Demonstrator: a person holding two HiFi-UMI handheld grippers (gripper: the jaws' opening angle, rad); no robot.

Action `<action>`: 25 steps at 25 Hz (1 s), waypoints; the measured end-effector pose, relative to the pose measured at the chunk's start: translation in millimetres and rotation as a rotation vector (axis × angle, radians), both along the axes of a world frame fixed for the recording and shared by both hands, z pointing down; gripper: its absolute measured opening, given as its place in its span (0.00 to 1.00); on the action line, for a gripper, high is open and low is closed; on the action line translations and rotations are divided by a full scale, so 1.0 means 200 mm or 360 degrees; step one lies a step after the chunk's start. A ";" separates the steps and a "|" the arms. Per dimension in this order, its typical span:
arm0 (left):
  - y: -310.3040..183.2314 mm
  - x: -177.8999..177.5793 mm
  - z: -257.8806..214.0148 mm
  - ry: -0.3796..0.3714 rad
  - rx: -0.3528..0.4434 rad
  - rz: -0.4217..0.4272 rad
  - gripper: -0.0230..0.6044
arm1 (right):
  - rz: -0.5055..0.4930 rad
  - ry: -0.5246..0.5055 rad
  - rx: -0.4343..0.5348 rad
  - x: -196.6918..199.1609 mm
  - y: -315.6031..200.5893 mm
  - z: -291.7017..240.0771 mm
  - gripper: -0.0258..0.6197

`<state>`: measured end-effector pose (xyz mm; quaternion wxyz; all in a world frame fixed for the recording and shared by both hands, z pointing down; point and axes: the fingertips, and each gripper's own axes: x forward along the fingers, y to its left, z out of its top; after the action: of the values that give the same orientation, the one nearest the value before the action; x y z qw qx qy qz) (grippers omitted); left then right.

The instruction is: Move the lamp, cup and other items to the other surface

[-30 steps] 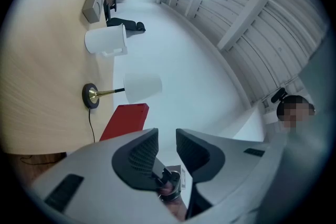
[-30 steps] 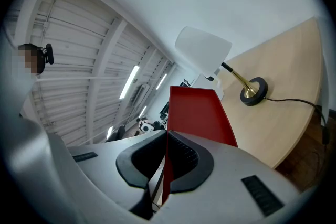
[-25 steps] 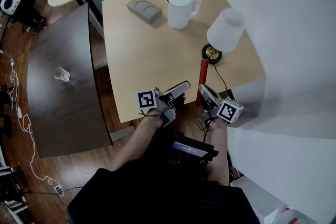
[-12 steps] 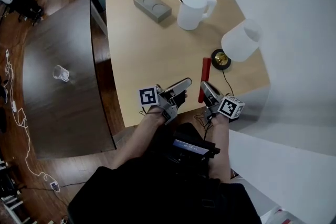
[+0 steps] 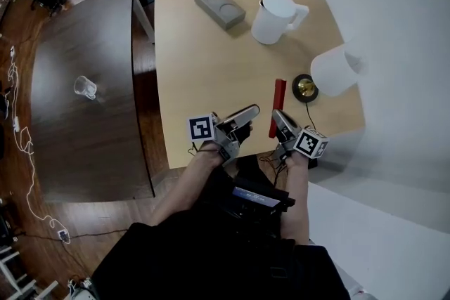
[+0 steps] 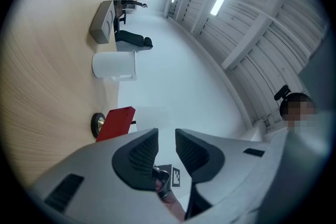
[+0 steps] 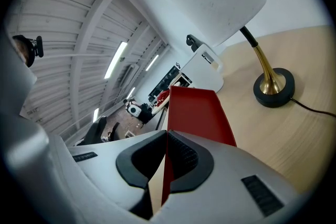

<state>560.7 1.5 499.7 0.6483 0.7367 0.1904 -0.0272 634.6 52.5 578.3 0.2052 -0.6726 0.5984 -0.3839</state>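
Beyond the red booklet (image 5: pixel 278 107): lamp (image 5: pixel 330 74) (cord (image 7: pixel 311 108) trailing), white jug (image 5: pixel 275 17).

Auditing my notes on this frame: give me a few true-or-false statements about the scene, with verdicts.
1. The right hand-held gripper is shut on the red flat item. True.
2. The left hand-held gripper holds the lamp. False: its jaws stand apart with nothing between them.
3. The clear cup stands on the dark table. True.
4. The white jug lies on its side. False: it stands upright on the light table.
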 end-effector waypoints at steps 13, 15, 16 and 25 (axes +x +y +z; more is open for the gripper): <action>-0.03 0.07 0.06 -0.0115 0.0012 -0.0116 0.22 | -0.0110 -0.0060 -0.0066 0.12 -0.04 0.15 0.09; -0.04 0.08 0.09 -0.0126 0.0023 -0.0133 0.22 | -0.0119 -0.0052 -0.0067 0.14 -0.05 0.17 0.09; -0.04 0.08 0.09 -0.0125 0.0025 -0.0137 0.22 | -0.0124 -0.0046 -0.0067 0.14 -0.06 0.18 0.09; -0.02 0.03 0.06 -0.0074 0.0057 -0.0114 0.22 | -0.0112 0.0007 -0.0084 0.12 -0.04 0.19 0.09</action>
<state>566.3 -3.3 511.6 0.6380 0.7548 0.1493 -0.0298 659.1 44.0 615.6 0.1725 -0.6572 0.6118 -0.4051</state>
